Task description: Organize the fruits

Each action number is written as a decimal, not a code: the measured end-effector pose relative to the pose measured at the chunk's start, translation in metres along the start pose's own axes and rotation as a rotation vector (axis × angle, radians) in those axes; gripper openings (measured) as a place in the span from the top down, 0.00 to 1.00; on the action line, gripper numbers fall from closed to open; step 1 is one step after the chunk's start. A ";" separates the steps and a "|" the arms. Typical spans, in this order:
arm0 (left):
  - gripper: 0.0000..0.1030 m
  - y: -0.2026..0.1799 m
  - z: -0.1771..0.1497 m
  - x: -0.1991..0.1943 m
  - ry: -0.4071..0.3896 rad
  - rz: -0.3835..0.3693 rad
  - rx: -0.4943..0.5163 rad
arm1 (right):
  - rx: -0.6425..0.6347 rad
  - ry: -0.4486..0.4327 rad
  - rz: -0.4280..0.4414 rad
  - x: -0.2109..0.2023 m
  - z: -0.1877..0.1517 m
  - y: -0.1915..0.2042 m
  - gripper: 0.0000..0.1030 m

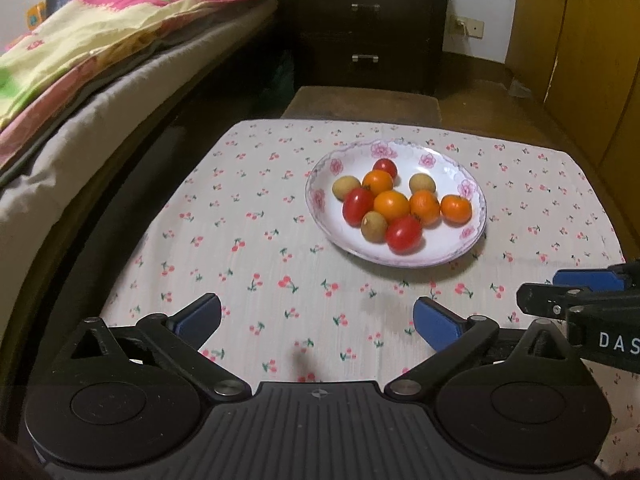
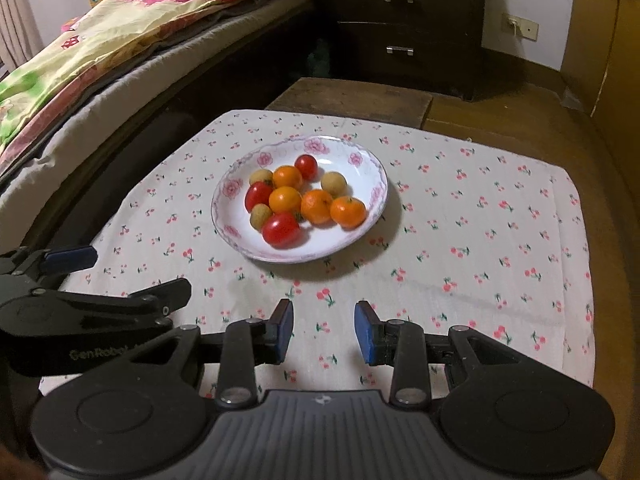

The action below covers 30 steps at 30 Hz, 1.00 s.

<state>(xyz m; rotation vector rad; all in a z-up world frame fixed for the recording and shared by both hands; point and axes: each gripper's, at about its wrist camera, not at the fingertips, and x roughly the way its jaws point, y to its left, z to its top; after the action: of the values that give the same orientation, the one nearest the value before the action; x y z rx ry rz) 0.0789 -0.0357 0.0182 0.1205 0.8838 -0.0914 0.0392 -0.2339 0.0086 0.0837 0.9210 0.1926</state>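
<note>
A white plate with a pink flower rim point(image 1: 452, 256) point(image 2: 240, 248) stands on the cherry-print cloth and holds mixed fruit: red tomatoes point(image 1: 404, 233) point(image 2: 281, 229), small oranges point(image 1: 391, 205) point(image 2: 348, 211) and tan longans point(image 1: 346, 187) point(image 2: 334, 183). My left gripper point(image 1: 316, 320) is wide open and empty, near the cloth's front edge, well short of the plate. My right gripper point(image 2: 324, 330) is open and empty, also short of the plate. Each gripper shows from the side in the other's view: the right one point(image 1: 568, 292), the left one point(image 2: 120, 276).
The cloth-covered table point(image 1: 248, 216) point(image 2: 480, 216) sits beside a bed with a colourful quilt point(image 1: 100, 40) point(image 2: 120, 28) on the left. A dark dresser point(image 1: 372, 28) point(image 2: 404, 24) stands behind, and a wooden stool top point(image 1: 360, 104) point(image 2: 352, 98) lies past the far edge. A wooden cabinet point(image 1: 592, 40) is on the right.
</note>
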 end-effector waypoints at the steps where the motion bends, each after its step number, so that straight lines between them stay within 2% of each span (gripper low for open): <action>1: 0.00 0.001 -0.002 0.000 0.005 0.002 -0.008 | 0.005 0.002 -0.001 -0.001 -0.003 0.000 0.66; 6: 0.00 0.001 -0.009 -0.002 0.029 0.003 -0.017 | 0.018 0.010 0.001 -0.006 -0.015 0.001 0.66; 15: 0.00 -0.010 -0.023 -0.009 0.038 0.009 0.029 | 0.041 0.013 0.008 -0.014 -0.029 0.001 0.66; 21: 0.00 -0.010 -0.028 -0.019 0.025 -0.031 0.022 | 0.047 0.005 0.014 -0.022 -0.035 0.002 0.66; 26: 0.00 -0.013 -0.033 -0.025 -0.010 0.040 0.042 | 0.048 0.001 0.010 -0.027 -0.040 0.003 0.65; 30: 0.00 -0.014 -0.034 -0.029 -0.024 0.033 0.046 | 0.049 0.008 0.008 -0.026 -0.042 0.004 0.62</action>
<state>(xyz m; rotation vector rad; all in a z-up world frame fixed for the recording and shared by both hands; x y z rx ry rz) 0.0330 -0.0439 0.0187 0.1768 0.8557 -0.0818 -0.0103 -0.2359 0.0038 0.1324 0.9334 0.1778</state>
